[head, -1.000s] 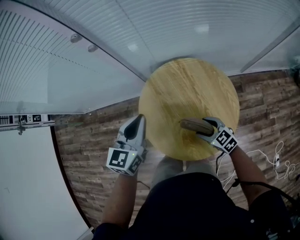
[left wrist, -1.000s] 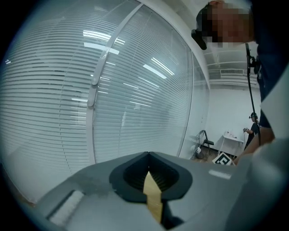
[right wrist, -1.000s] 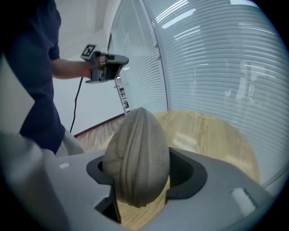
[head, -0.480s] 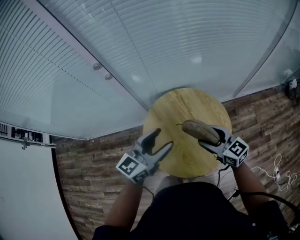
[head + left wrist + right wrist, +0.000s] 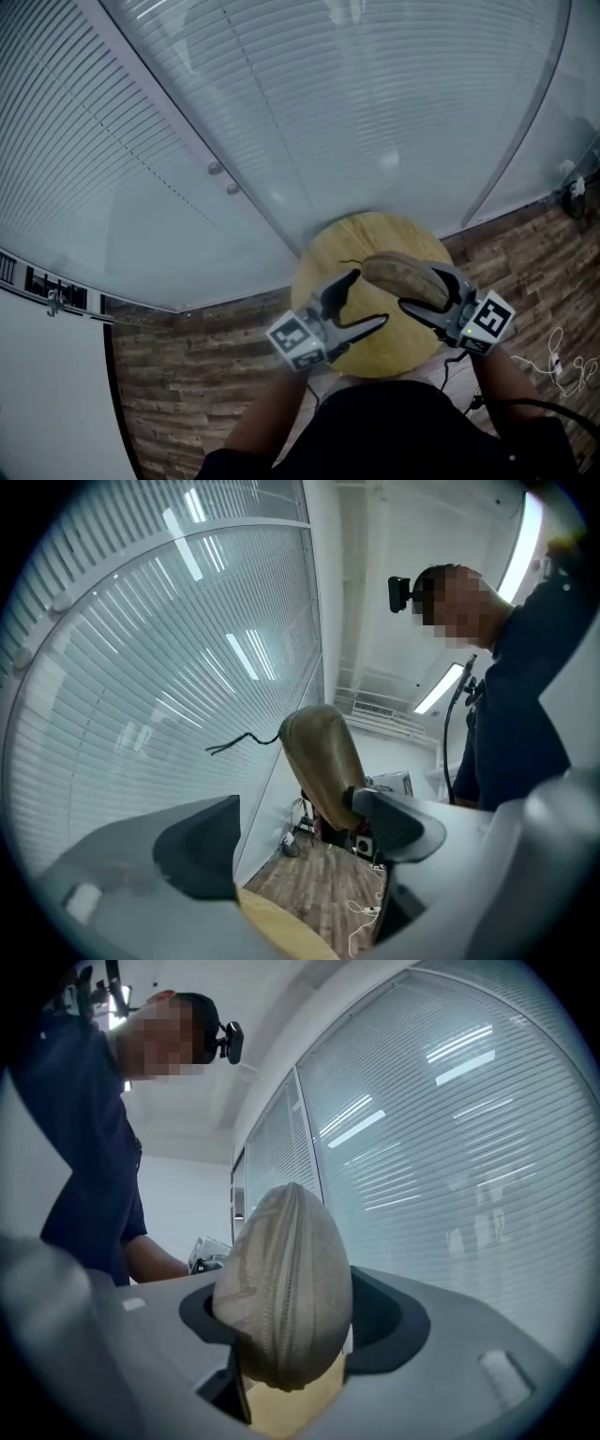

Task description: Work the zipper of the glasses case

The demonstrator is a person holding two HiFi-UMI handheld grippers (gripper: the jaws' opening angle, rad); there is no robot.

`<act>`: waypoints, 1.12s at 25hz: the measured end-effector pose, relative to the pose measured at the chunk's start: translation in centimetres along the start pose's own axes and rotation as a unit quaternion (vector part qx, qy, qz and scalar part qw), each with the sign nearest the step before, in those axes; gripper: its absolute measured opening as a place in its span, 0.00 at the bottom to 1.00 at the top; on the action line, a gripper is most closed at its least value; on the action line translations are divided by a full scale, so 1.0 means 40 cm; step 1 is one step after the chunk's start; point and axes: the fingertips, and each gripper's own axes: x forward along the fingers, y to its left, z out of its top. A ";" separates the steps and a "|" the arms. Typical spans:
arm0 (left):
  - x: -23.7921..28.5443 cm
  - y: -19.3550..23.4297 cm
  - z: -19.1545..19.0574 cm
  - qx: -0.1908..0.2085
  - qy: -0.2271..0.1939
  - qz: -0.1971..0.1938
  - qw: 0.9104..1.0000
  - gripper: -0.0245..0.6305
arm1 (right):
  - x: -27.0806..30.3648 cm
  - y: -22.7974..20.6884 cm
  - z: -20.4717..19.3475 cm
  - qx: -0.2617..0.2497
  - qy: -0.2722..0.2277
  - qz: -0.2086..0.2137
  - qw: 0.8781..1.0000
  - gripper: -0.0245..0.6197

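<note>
A tan glasses case [image 5: 405, 275] is held above the round wooden table [image 5: 394, 232], with my right gripper [image 5: 424, 289] shut on its right half. In the right gripper view the case [image 5: 286, 1288] fills the gap between both pads, zipper seam facing the camera. A thin black pull cord [image 5: 349, 262] sticks out of its left end. My left gripper [image 5: 368, 297] sits just left of that end, its jaws opening wide and pressing on nothing. In the left gripper view the case [image 5: 319, 761] and cord [image 5: 239, 742] hang just beyond the spread fingers [image 5: 394, 822].
A curved glass wall with blinds [image 5: 281, 112] stands right behind the table. Dark wood-plank floor [image 5: 187, 366] lies around it, with white cables [image 5: 562, 352] at the right. The person's torso is close against the table's near edge.
The left gripper swung in from beside the table to the case's left end, and its jaws went from shut to wide. The right gripper lifted the case off the tabletop.
</note>
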 end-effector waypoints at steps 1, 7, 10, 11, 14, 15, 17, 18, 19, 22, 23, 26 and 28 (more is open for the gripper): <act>0.008 -0.010 0.005 -0.011 -0.004 -0.007 1.000 0.73 | -0.004 0.010 0.012 0.000 -0.003 0.006 1.000 0.50; 0.036 -0.085 0.102 -0.083 -0.090 -0.092 0.988 0.73 | -0.003 0.077 0.042 0.005 -0.026 0.049 0.998 0.50; 0.050 -0.127 0.136 -0.078 -0.097 -0.128 0.984 0.72 | 0.015 0.110 0.044 0.015 -0.035 0.074 0.997 0.50; 0.056 -0.135 0.143 -0.078 -0.099 -0.134 0.983 0.72 | 0.022 0.121 0.045 0.019 -0.037 0.081 0.996 0.50; 0.065 -0.141 0.159 -0.089 -0.111 -0.143 0.979 0.72 | 0.034 0.140 0.045 0.025 -0.042 0.090 0.995 0.50; 0.064 -0.139 0.164 -0.094 -0.119 -0.143 0.978 0.69 | 0.036 0.145 0.046 0.029 -0.045 0.092 0.994 0.50; 0.056 -0.136 0.176 -0.104 -0.136 -0.143 0.975 0.62 | 0.037 0.151 0.050 0.041 -0.053 0.095 0.993 0.50; 0.053 -0.137 0.181 -0.107 -0.140 -0.145 0.974 0.59 | 0.037 0.151 0.051 0.048 -0.057 0.096 0.993 0.50; 0.053 -0.140 0.183 -0.106 -0.140 -0.147 0.973 0.56 | 0.038 0.150 0.051 0.055 -0.061 0.097 0.992 0.50; 0.063 -0.151 0.185 -0.091 -0.128 -0.150 0.976 0.56 | 0.054 0.157 0.055 0.074 -0.076 0.106 0.989 0.50; 0.065 -0.154 0.188 -0.083 -0.127 -0.146 0.978 0.56 | 0.058 0.160 0.059 0.082 -0.084 0.111 0.987 0.50; 0.059 -0.158 0.202 -0.060 -0.131 -0.129 0.981 0.52 | 0.064 0.171 0.073 0.094 -0.108 0.125 0.982 0.50; 0.056 -0.163 0.210 -0.050 -0.126 -0.126 0.983 0.52 | 0.065 0.178 0.080 0.095 -0.118 0.134 0.979 0.50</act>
